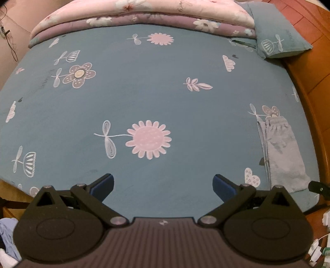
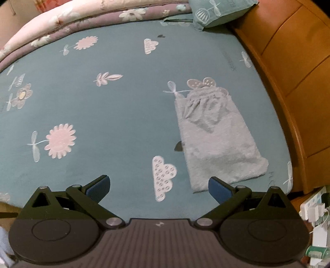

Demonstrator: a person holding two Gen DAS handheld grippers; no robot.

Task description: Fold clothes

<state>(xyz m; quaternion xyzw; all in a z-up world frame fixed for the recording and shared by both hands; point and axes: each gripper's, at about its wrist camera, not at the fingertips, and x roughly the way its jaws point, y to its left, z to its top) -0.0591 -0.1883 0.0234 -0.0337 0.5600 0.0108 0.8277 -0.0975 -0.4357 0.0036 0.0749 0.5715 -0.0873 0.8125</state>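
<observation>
Your whole workspace is a bed with a teal sheet [image 1: 156,99] printed in pink and white flowers, so that fills most of both views. Along the far edge you've got a pink and mauve floral quilt [image 1: 144,16] piled up, with a teal pillow [image 1: 276,37] at its right end against the wooden bed frame [image 2: 288,61]. Folded pale grey garment [image 2: 216,140] lies flat near the sheet's right edge. Your left gripper [image 1: 163,185] is spread wide, holding nothing, well apart from it. Your right gripper [image 2: 158,187] is wide open too, empty, right pad just beside the garment's near end.
</observation>
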